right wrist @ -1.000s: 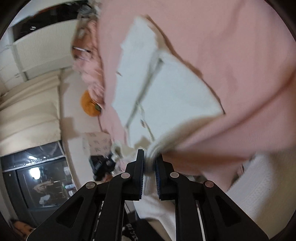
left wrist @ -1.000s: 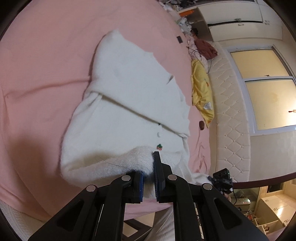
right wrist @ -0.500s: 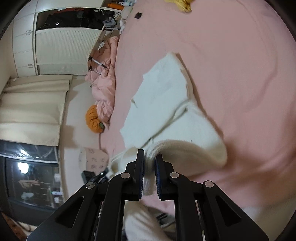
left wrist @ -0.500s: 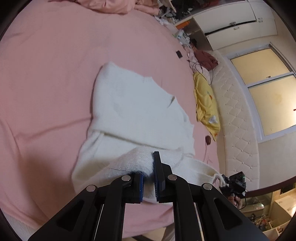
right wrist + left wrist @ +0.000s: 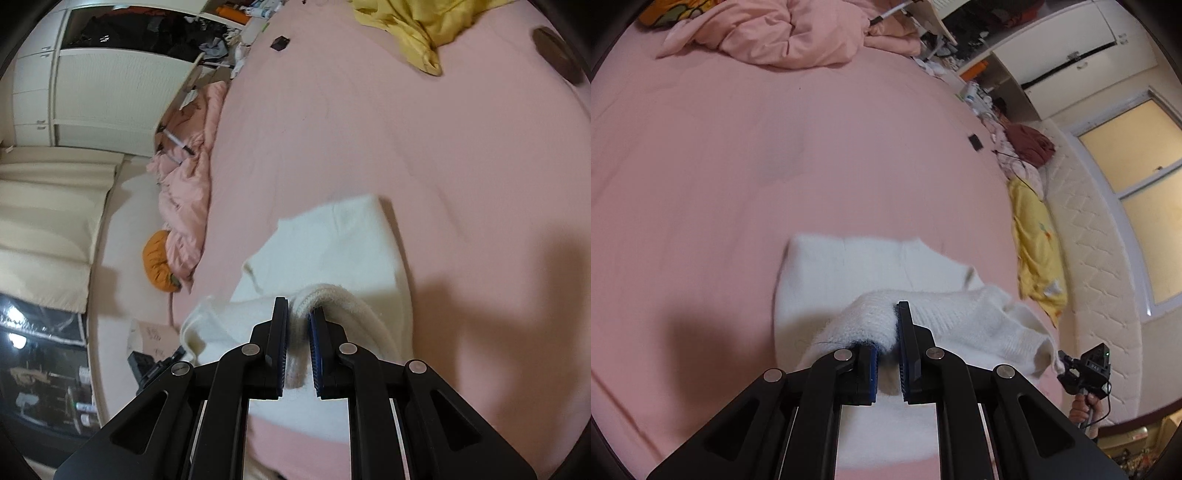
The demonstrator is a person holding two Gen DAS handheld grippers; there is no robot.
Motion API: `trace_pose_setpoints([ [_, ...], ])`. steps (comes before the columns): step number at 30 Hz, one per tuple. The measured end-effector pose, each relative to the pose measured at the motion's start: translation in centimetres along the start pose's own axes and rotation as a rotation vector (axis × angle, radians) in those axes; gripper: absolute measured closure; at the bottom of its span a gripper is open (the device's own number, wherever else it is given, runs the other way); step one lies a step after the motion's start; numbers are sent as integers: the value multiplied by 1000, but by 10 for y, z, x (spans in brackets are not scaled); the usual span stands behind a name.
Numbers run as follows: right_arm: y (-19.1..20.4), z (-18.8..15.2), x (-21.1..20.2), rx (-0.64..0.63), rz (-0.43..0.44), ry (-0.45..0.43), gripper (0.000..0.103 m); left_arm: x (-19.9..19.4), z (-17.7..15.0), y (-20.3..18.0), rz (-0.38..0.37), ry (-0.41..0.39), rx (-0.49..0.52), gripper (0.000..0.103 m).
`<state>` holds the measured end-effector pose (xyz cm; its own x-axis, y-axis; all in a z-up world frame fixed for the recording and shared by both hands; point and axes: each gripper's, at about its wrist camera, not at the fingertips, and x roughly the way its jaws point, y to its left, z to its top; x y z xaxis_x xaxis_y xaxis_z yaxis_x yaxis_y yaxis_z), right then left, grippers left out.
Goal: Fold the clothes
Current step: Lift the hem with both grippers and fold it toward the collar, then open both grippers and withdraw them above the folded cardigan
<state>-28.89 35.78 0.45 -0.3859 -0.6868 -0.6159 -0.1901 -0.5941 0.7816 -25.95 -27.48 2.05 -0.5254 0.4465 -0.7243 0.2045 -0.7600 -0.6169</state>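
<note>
A white knit sweater [image 5: 849,266] lies on the pink bed sheet [image 5: 738,166], its near hem lifted and carried over the flat upper part. My left gripper [image 5: 886,325] is shut on one corner of that fuzzy hem. My right gripper [image 5: 299,317] is shut on the other corner of the same hem; the sweater [image 5: 332,243] spreads flat beyond it. The right gripper [image 5: 1086,365] also shows at the lower right of the left wrist view, held by a hand. The left gripper [image 5: 147,363] shows at the lower left of the right wrist view.
A crumpled pink duvet [image 5: 783,33] is heaped at the bed's far end. A yellow garment [image 5: 1034,251] lies by the padded headboard [image 5: 1100,258]. A small dark object [image 5: 975,142] rests on the sheet. An orange pumpkin cushion [image 5: 159,262] sits beside the bed.
Both grippers carried the sweater's hem forward over the garment, folding the lower part onto the upper. Much less of the sweater shows beyond the fingers, and more of the bed's far end is in view.
</note>
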Motion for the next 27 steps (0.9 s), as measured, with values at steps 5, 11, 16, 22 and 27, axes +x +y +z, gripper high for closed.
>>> trace_pose_setpoints([
  [5, -9, 38, 39, -7, -73, -22, 90, 41, 37, 13, 56, 19, -12, 94],
  [11, -36, 57, 84, 24, -158, -21, 90, 94, 41, 26, 150, 81, 19, 93],
  [16, -55, 62, 96, 68, -162, -96, 91, 106, 46, 41, 119, 83, -11, 93],
  [22, -81, 56, 62, 279, -40, -298, 78, 92, 57, 70, -49, 148, -213, 92],
  [27, -66, 37, 12, 220, -99, -498, 69, 39, 52, 67, 194, -35, -226, 25],
])
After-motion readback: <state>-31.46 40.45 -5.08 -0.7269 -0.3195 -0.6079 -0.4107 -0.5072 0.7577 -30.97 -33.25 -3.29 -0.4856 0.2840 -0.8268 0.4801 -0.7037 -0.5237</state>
